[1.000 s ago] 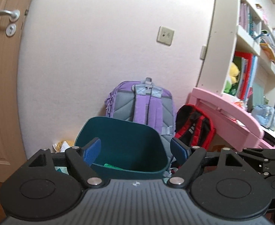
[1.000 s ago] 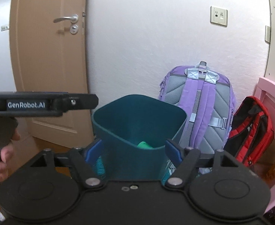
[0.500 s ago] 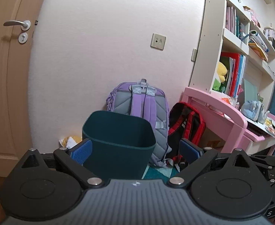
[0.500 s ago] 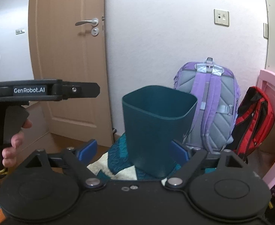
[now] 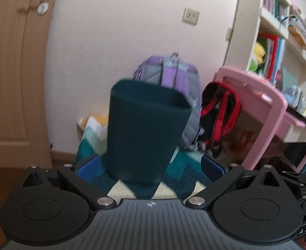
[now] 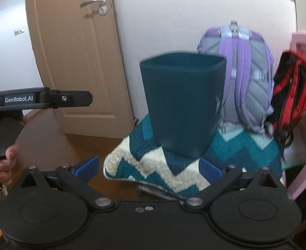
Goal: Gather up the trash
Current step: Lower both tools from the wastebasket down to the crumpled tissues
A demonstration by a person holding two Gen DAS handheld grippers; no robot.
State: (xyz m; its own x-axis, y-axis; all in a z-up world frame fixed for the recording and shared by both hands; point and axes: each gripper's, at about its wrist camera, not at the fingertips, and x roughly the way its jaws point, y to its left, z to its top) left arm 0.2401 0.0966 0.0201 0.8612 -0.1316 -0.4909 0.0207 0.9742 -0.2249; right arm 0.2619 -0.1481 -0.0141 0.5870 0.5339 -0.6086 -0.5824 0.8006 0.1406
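I see the dark teal plastic waste bin (image 5: 144, 133) upright on the zigzag teal-and-cream rug (image 6: 163, 162), near the rug's edge, bare wood floor (image 6: 69, 150) alongside. My left tongs (image 5: 150, 167) and right tongs (image 6: 148, 167) both hang spread, empty.

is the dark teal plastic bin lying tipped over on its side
No, the dark teal plastic bin stands upright on the teal and cream zigzag rug, open top facing up.

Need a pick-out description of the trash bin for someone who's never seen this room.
Find the white wall between the wooden door and the pink desk. The bin stands before it on a zigzag rug, in front of a purple backpack. It is the only dark teal, open-topped, tapered tub there.
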